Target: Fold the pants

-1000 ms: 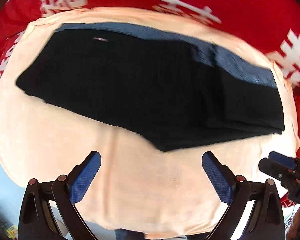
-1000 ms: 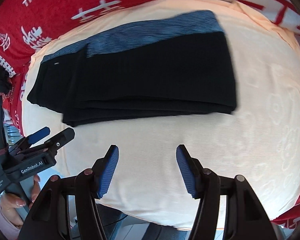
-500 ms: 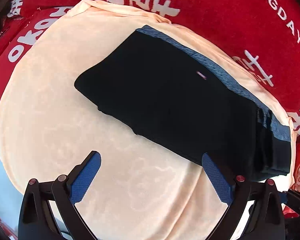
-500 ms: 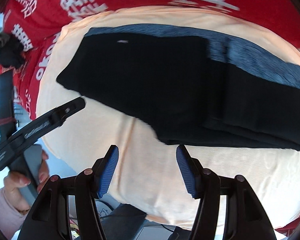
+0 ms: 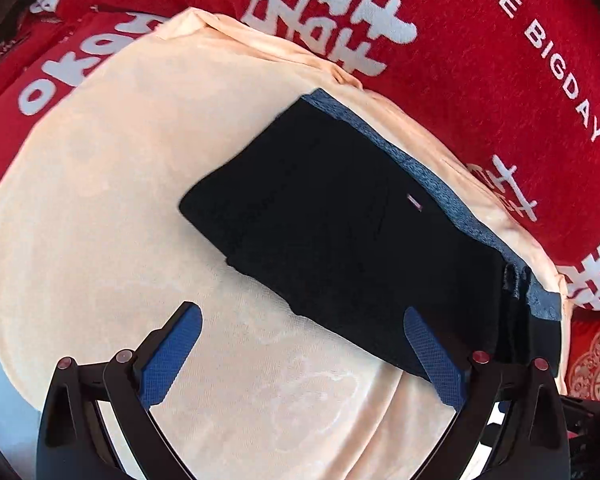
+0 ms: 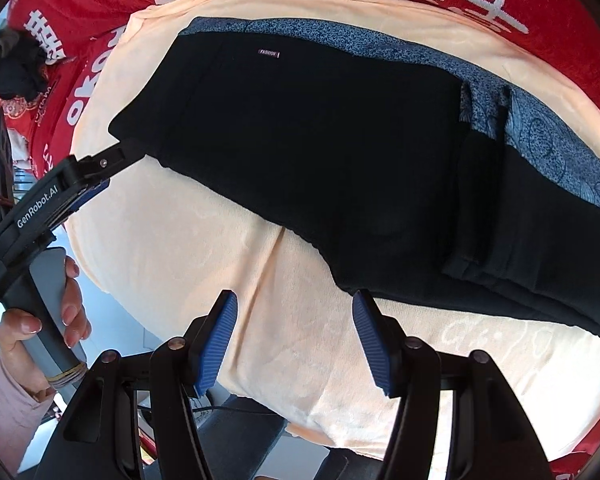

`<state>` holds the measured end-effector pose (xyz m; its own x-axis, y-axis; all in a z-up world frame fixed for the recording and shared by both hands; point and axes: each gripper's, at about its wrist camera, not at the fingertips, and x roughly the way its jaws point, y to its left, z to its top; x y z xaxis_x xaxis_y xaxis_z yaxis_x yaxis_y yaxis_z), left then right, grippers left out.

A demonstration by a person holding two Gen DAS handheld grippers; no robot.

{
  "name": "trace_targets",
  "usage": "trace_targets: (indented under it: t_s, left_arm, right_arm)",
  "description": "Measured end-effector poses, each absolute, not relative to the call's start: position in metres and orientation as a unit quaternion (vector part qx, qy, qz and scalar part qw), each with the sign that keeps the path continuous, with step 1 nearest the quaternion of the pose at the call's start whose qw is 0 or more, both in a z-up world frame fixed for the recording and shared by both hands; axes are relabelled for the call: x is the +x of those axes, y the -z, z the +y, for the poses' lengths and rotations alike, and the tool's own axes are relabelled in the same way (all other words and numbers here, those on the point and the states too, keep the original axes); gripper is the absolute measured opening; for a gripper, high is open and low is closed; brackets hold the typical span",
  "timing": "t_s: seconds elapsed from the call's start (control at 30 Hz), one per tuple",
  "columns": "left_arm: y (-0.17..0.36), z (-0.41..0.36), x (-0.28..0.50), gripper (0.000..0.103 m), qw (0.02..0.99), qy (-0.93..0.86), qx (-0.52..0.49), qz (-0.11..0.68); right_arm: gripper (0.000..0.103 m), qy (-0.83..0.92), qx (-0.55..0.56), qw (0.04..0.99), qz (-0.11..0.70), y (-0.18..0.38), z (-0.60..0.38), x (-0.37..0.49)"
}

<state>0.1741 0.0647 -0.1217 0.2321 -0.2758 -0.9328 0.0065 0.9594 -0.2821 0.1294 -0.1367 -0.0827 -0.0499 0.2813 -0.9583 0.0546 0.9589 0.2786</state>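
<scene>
The black pants (image 6: 320,160), folded with a blue patterned waistband (image 6: 540,136), lie on a peach cloth (image 5: 120,220) over a red printed blanket (image 5: 480,60). The left gripper (image 5: 300,356) hovers spread open by their near edge, possibly touching it. The right gripper (image 6: 294,340) is open over bare cloth.

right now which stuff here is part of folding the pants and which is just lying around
Job:
- black pants
- left gripper, open
- right gripper, open
- peach cloth under the pants

Lying about:
- red printed blanket
- dark bundle at the far left
</scene>
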Motion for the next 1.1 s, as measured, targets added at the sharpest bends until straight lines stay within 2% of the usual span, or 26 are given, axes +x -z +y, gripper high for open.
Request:
trace_targets:
  t_s: [0.2,0.43,0.73,1.1]
  left_arm:
    - [0.136,0.071,0.183,0.102,0.753,0.084,-0.156,0.634]
    - [0.152,0.102,0.190,0.102,0.736,0.055,-0.260,0.623]
    - [0.164,0.102,0.199,0.102,0.714,0.106,-0.317,0.615]
    - [0.163,0.079,0.218,0.102,0.714,0.133,-0.339,0.598]
  right_arm:
    - [0.064,-0.079,0.138,0.676,0.719,0.086,-0.143,0.127]
    - [0.064,-0.062,0.155,0.670,0.723,0.093,-0.153,0.120]
    - [0.064,-0.059,0.168,0.662,0.728,0.103,-0.154,0.118]
    - [0.064,-0.068,0.162,0.659,0.732,0.106,-0.145,0.126]
